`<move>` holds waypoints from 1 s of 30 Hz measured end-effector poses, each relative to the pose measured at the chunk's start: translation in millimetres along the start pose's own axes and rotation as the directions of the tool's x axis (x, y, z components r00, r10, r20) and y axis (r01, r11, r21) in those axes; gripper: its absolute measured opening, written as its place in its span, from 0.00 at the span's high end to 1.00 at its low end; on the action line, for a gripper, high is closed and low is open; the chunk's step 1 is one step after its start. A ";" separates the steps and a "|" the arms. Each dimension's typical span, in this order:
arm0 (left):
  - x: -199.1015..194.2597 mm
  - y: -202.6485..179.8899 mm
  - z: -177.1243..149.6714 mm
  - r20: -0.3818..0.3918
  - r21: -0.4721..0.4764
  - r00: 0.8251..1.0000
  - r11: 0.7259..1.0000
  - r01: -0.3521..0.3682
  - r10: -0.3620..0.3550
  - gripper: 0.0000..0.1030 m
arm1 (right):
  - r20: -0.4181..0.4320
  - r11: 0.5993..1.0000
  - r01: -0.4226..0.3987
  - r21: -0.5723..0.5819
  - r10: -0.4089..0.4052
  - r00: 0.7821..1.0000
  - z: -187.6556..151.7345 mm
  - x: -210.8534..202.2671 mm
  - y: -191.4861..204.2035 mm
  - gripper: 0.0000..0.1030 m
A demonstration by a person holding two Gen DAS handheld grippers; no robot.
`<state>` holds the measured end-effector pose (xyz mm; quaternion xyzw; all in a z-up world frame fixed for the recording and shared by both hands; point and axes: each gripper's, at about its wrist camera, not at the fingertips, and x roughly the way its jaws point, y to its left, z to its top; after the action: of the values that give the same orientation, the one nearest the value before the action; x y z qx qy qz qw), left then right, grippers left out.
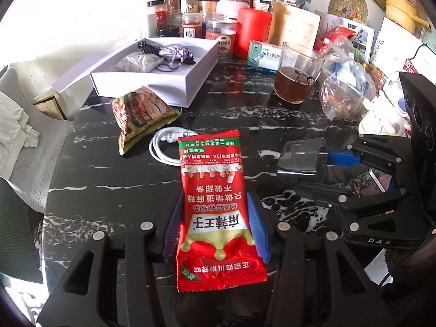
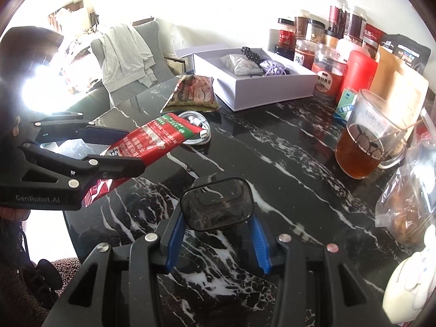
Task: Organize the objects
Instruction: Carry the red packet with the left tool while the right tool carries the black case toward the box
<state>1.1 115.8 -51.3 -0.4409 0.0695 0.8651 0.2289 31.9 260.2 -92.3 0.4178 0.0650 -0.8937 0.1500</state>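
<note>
A glass of brown tea stood on the black marble table, near a red canister. Spice jars crowded the back edge, and a grey garment hung over a chair

Black marble table, white wall — grey draped chair in glare.

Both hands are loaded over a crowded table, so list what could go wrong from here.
1. The left tool pinches the red snack packet only across its lower half; the slick wrapper could slide out.
2. The right tool grips the smoky clear plastic case by its near edge, so it could pivot or drop.
3. The glass of tea, nearly half full, stands close by on the right; a swing could knock it over.
</note>
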 end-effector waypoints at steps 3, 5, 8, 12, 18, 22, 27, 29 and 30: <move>-7.9 -0.4 3.1 0.015 0.001 1.000 1.000 -0.012 0.012 0.57 | 0.018 1.000 0.002 -0.014 -0.001 1.000 5.1 -6.6 4.4 0.56; -13.0 -0.2 5.6 0.025 0.001 0.999 1.000 -0.020 0.020 0.57 | 0.030 1.000 0.003 -0.024 -0.003 1.000 8.6 -11.2 7.0 0.56; -21.6 1.2 9.7 0.040 0.000 0.999 0.999 -0.033 0.033 0.57 | 0.049 0.999 0.006 -0.040 -0.004 0.999 14.8 -17.5 10.3 0.56; -33.4 4.2 15.7 0.059 -0.003 0.997 0.999 -0.050 0.050 0.57 | 0.069 0.999 0.004 -0.043 -0.001 0.998 23.4 -23.0 12.3 0.56; -45.3 9.0 29.6 0.079 -0.004 0.994 0.997 -0.073 0.073 0.57 | 0.098 0.998 0.003 -0.068 0.004 0.995 39.2 -27.8 13.4 0.56; -48.2 13.0 39.2 0.082 -0.004 0.994 0.997 -0.076 0.076 0.57 | 0.115 0.996 0.003 -0.092 0.008 0.993 49.6 -29.2 15.5 0.56; -48.6 20.7 54.4 0.089 0.000 0.993 0.997 -0.083 0.083 0.57 | 0.135 0.994 0.000 -0.111 0.015 0.991 66.2 -29.4 14.2 0.56; -47.3 24.3 61.6 0.091 -0.002 0.992 0.996 -0.085 0.085 0.57 | 0.139 0.993 0.000 -0.115 0.016 0.990 72.9 -28.3 12.3 0.56; -46.6 26.4 65.2 0.093 -0.001 0.992 0.996 -0.089 0.089 0.57 | 0.141 0.993 -0.001 -0.117 0.018 0.990 76.4 -27.5 11.7 0.56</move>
<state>-35.0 97.9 22.9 -0.3965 0.0795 0.8938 0.1938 -3.2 236.6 -22.1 0.3440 0.1043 -0.9151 0.1826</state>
